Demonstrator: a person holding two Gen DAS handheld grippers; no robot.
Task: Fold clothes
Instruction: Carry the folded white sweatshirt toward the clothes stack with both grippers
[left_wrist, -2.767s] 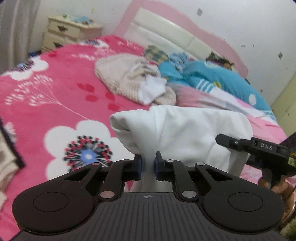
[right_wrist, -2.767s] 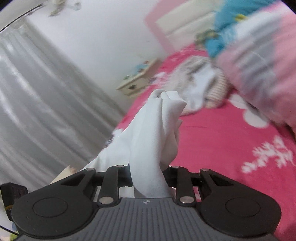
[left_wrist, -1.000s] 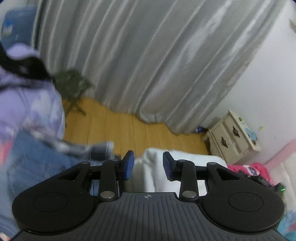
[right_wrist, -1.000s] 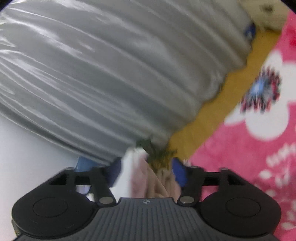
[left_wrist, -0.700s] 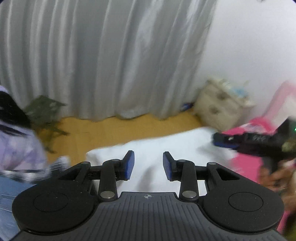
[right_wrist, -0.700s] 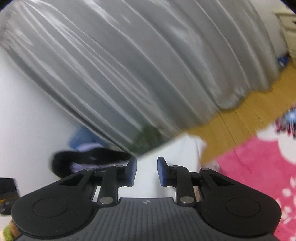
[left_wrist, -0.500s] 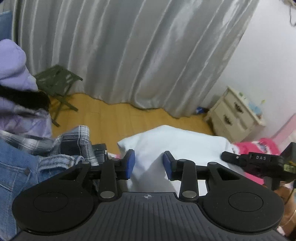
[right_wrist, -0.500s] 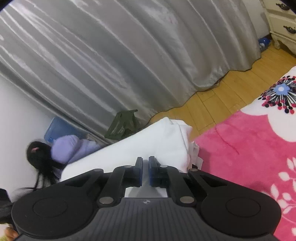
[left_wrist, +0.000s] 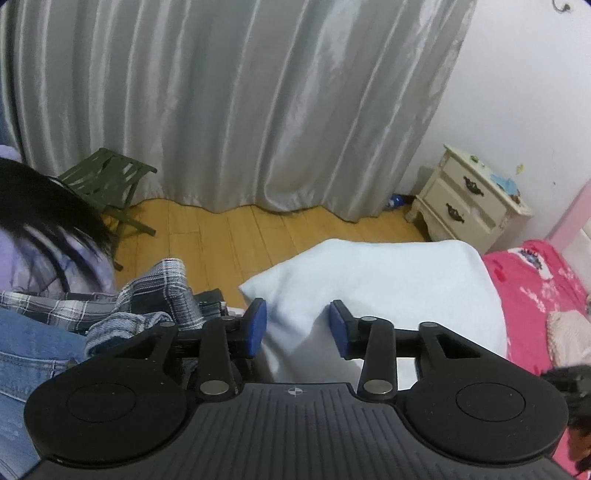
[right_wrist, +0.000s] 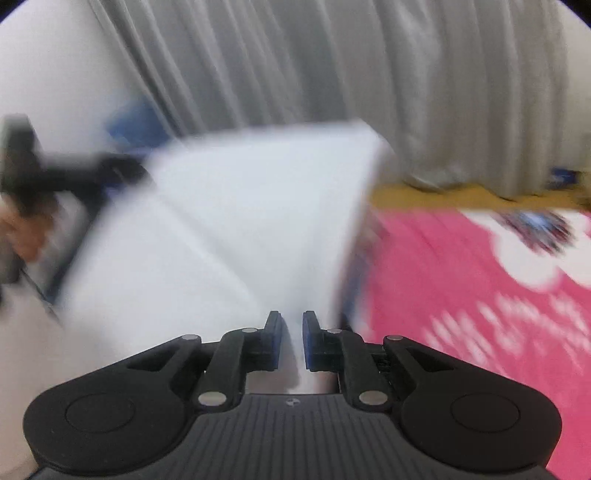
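A white cloth hangs spread between my two grippers over the bed's edge. In the left wrist view its lower corner sits between the blue pads of my left gripper. Those jaws are opening and stand wide, and the pads do not press the fabric. In the blurred right wrist view the cloth fans out taut from my right gripper. Its jaws are opening slightly, but fabric still fills the narrow gap and stays pinched. The left gripper shows as a dark blur at the cloth's far left corner.
A pink floral bedspread lies to the right, with a beige knit garment on it. A cream nightstand, a grey curtain and a green folding stool stand beyond the wood floor. Plaid fabric and jeans lie at left beside a person's dark hair.
Both grippers turned from the headboard toward the curtain. The left jaws have widened around the cloth's corner. The right gripper closed on the cloth and swung sideways, pulling it taut.
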